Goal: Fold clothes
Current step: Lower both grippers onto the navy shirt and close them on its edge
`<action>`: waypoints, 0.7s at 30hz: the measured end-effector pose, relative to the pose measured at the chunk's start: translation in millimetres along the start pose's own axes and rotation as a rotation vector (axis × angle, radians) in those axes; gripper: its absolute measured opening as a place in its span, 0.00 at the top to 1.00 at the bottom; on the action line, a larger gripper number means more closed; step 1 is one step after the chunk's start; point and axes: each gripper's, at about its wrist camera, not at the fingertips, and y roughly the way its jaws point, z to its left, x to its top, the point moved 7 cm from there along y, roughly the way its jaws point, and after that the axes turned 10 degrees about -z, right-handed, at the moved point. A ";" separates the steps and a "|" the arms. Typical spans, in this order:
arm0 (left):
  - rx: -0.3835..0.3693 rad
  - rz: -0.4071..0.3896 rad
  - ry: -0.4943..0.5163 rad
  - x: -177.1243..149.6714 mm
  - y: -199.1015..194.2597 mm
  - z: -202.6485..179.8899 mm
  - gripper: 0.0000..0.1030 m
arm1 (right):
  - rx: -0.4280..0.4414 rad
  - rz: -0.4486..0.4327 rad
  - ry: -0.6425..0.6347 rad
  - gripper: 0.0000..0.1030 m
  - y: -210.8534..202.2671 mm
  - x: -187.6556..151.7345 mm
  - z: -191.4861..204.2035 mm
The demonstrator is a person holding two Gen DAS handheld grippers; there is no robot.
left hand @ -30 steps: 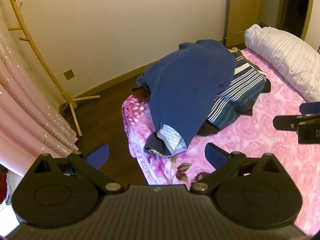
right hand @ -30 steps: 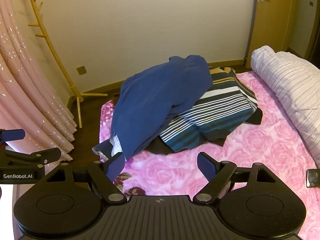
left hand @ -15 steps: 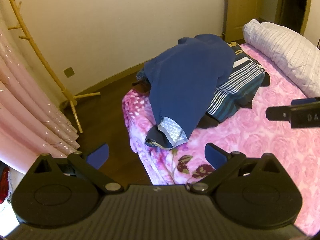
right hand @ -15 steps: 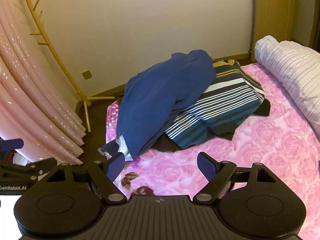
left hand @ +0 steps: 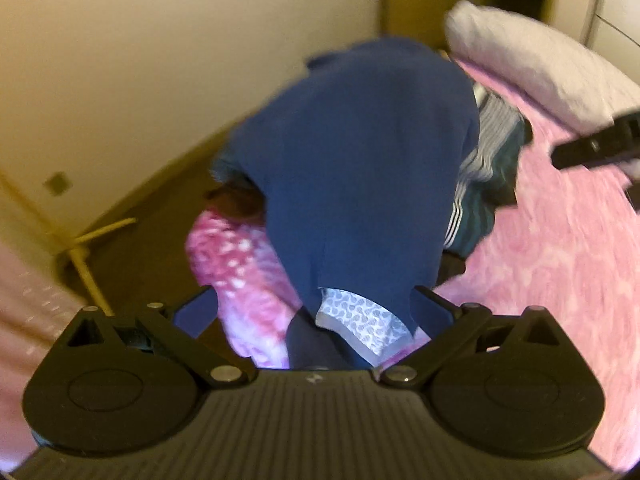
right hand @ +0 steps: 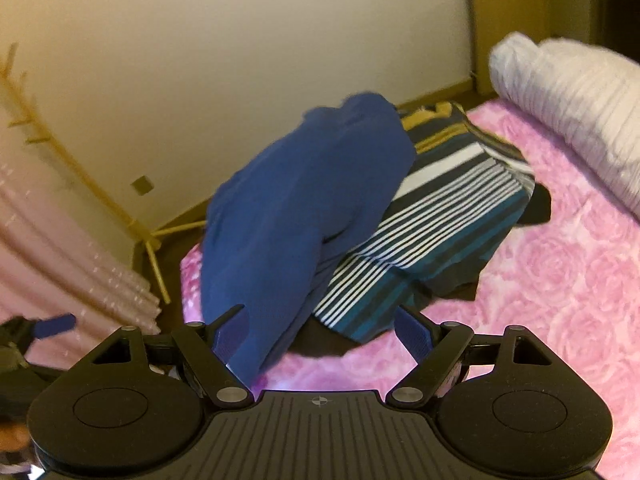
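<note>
A dark blue garment (left hand: 360, 168) lies heaped on the pink floral bed (left hand: 560, 264), its patterned pale hem (left hand: 356, 320) hanging near the bed's corner. It covers part of a striped teal, white and black garment (right hand: 440, 224). My left gripper (left hand: 316, 312) is open, its jaws on either side of the hem, not touching it. My right gripper (right hand: 324, 332) is open just in front of the blue garment (right hand: 296, 208) and the striped one. Both views are blurred by motion.
A white rolled duvet (right hand: 572, 96) lies along the bed's right side. A wooden coat stand (right hand: 100, 196) and pink curtains (right hand: 52, 256) stand at the left by the wall. Dark floor (left hand: 152, 248) lies beyond the bed's corner. The right gripper's finger (left hand: 592, 144) shows at right.
Both grippers have moved forward and down toward the clothes pile. The blue garment's hem now sits between the left gripper's jaws. Both stay open.
</note>
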 end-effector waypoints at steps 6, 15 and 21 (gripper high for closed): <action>-0.197 0.046 -0.019 0.9 86.8 25.3 0.07 | 0.015 0.063 0.065 0.20 82.8 -3.3 1.9; -0.390 0.091 -0.084 0.4 153.3 43.4 0.45 | 0.044 0.044 0.190 0.21 155.1 1.5 -2.9; -0.382 -0.012 0.027 19.3 115.0 28.6 0.99 | 0.052 0.035 0.200 0.82 139.6 13.9 -1.0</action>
